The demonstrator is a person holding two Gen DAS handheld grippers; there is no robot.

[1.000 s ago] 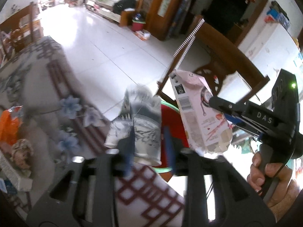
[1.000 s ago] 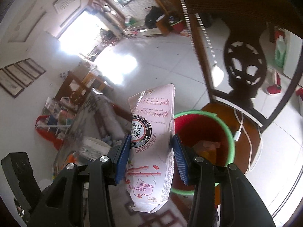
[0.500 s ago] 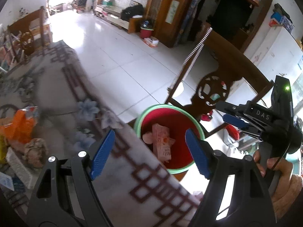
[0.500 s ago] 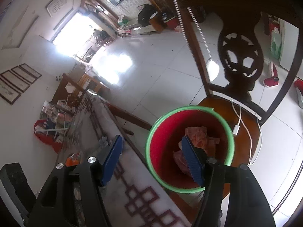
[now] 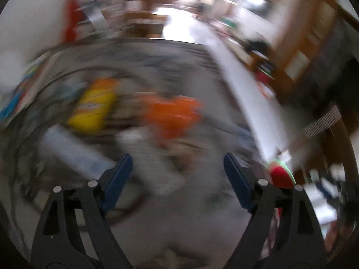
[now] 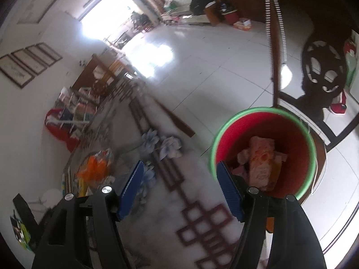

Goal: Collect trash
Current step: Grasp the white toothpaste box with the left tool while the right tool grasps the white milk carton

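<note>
Both grippers gape wide, holding nothing: left gripper [image 5: 177, 174] over the blurred table, right gripper [image 6: 179, 186] at the table edge. Just beyond, the red bin [image 6: 289, 121] holds pink wrappers [image 6: 260, 161]. Farther along the table lies orange trash [image 6: 95, 168]. Risk: a fast, blurred reach may miss or scatter it.

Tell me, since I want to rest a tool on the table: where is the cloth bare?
Bare cloth lies between the right tongs and the red bucket, over the red lattice border. Left of the blue flower print it is crowded: an orange wrapper and other packets pile there. The left view is too blurred to judge.
</note>
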